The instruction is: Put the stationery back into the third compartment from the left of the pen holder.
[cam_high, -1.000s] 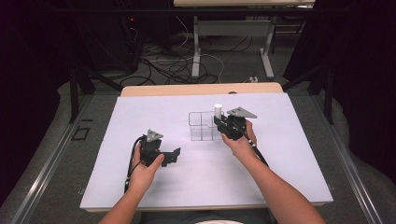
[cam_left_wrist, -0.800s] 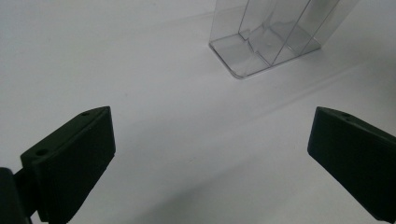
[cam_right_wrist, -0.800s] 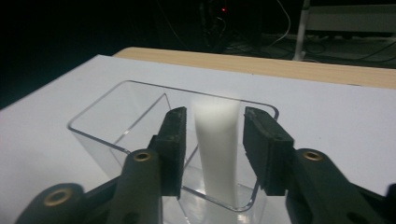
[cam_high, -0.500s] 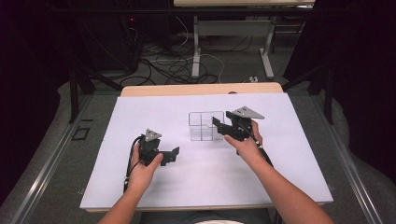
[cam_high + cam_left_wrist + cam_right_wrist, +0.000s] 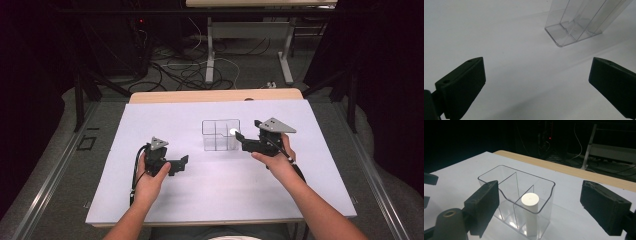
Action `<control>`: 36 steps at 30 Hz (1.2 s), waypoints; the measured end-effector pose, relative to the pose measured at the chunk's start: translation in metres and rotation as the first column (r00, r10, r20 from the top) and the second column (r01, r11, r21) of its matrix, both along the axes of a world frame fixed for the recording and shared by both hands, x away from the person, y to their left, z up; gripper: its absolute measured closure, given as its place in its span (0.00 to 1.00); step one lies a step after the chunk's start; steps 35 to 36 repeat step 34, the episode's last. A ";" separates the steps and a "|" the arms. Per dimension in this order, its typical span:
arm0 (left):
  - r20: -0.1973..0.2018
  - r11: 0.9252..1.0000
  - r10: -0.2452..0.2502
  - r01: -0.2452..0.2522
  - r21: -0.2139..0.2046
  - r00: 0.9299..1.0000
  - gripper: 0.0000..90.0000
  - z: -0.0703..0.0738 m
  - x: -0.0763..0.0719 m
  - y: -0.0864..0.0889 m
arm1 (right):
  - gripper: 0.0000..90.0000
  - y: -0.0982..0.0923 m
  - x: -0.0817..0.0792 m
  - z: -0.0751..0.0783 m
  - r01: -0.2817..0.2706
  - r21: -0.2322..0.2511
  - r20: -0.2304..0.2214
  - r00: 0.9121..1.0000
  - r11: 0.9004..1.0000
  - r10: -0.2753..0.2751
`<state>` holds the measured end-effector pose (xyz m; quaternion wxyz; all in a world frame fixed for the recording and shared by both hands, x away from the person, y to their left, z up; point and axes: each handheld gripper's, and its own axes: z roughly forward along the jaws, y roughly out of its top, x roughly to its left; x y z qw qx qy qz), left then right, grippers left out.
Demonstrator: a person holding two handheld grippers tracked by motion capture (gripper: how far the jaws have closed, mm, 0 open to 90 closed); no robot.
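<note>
Cylinder (image 5: 530, 213), white and upright, stands in the clear divided box (image 5: 220, 134), in the compartment at the box's corner nearest your right gripper (image 5: 240, 140). Its flat top sits just under the box's rim, and its foot rests on the box floor. Your right gripper hangs just beside that corner of the box, jaws aimed at it. Those jaws have just been opening, and in the right gripper view they stand wide apart with nothing pressed between the pads; the cylinder shows through the gap, farther off and untouched. The box's other compartments look bare from here.

Your left gripper (image 5: 181, 164) is over on the other side, near the box's front-left corner but well apart from it, low over the white table sheet (image 5: 150, 120). In the left gripper view its two jaws are spread to the edges of the frame, gripping nothing, with the box's clear base showing beyond them. Behind the box, the wooden table edge (image 5: 200, 95) peeks out past the sheet.
</note>
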<state>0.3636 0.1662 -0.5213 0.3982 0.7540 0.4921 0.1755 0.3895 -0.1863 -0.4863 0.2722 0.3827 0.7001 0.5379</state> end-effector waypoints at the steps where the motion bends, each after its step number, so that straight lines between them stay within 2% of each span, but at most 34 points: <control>1: -0.001 1.000 0.003 -0.003 -0.008 1.000 0.01 0.000 0.000 0.001 | 0.17 -0.002 -0.002 0.000 -0.003 -0.005 0.011 1.000 1.000 0.003; 3: 0.006 1.000 0.009 -0.009 -0.012 1.000 0.01 0.001 0.000 0.002 | 0.17 -0.008 -0.005 0.000 -0.007 -0.025 0.022 1.000 1.000 0.007; 5: 0.010 1.000 0.011 -0.011 -0.012 1.000 0.01 0.002 0.001 0.005 | 0.17 -0.013 -0.009 -0.002 -0.003 -0.014 0.010 1.000 1.000 0.003; 9: 0.011 0.999 0.032 -0.032 -0.021 0.999 0.01 0.002 0.001 0.009 | 0.17 -0.028 -0.013 -0.006 0.014 -0.031 0.000 1.000 0.999 -0.014; 11: 0.003 0.999 0.038 -0.038 -0.020 0.999 0.01 0.002 0.002 0.011 | 0.17 -0.037 -0.014 -0.009 0.041 -0.044 -0.006 0.999 0.998 -0.042; 14: 0.003 0.998 0.053 -0.053 -0.028 0.999 0.01 0.003 0.004 0.016 | 0.16 -0.050 -0.012 -0.015 0.094 -0.025 0.001 0.996 0.995 -0.094; 15: 0.011 0.998 0.061 -0.061 -0.034 0.998 0.01 0.003 0.004 0.017 | 0.16 -0.053 -0.011 -0.018 0.106 -0.011 -0.005 0.994 0.994 -0.106; 16: -0.001 0.998 0.056 -0.056 -0.029 0.998 0.01 0.004 0.004 0.019 | 0.16 -0.056 -0.010 -0.021 0.119 -0.002 -0.018 0.993 0.993 -0.119; 18: 0.005 0.997 0.068 -0.068 -0.036 0.998 0.01 0.003 0.005 0.021 | 0.16 -0.061 -0.009 -0.024 0.139 -0.003 -0.038 0.990 0.990 -0.139; 20: 0.015 0.996 0.075 -0.074 -0.046 0.997 0.01 0.002 0.006 0.023 | 0.16 -0.065 -0.007 -0.029 0.157 -0.010 -0.038 0.987 0.988 -0.157; 21: 0.002 0.997 0.070 -0.070 -0.042 0.998 0.01 0.002 0.006 0.025 | 0.15 -0.067 -0.006 -0.032 0.167 -0.017 -0.039 0.985 0.986 -0.168; 26: 0.002 0.996 0.078 -0.078 -0.053 0.997 0.01 0.001 0.008 0.029 | 0.11 -0.075 -0.001 -0.042 0.203 -0.055 -0.055 0.977 0.978 -0.206; 27: 0.013 0.995 0.085 -0.084 -0.059 0.996 0.01 0.000 0.008 0.029 | 0.10 -0.077 0.000 -0.043 0.205 -0.059 -0.058 0.976 0.977 -0.208; 28: 0.008 0.996 0.081 -0.080 -0.049 0.997 0.01 0.001 0.009 0.030 | 0.07 -0.077 0.000 -0.044 0.207 -0.056 -0.061 0.976 0.977 -0.211; 31: 0.008 0.994 0.089 -0.088 -0.059 0.996 0.01 0.000 0.009 0.031 | 0.01 -0.080 0.002 -0.046 0.212 -0.061 -0.065 0.974 0.975 -0.216; 32: 0.007 0.994 0.088 -0.087 -0.058 0.996 0.01 0.000 0.010 0.031 | 0.00 -0.081 0.002 -0.046 0.219 -0.075 -0.072 0.972 0.973 -0.225; 36: 0.008 0.995 0.090 -0.089 -0.055 0.996 0.01 -0.001 0.010 0.031 | 0.00 -0.082 0.003 -0.048 0.212 -0.071 -0.086 0.972 0.975 -0.218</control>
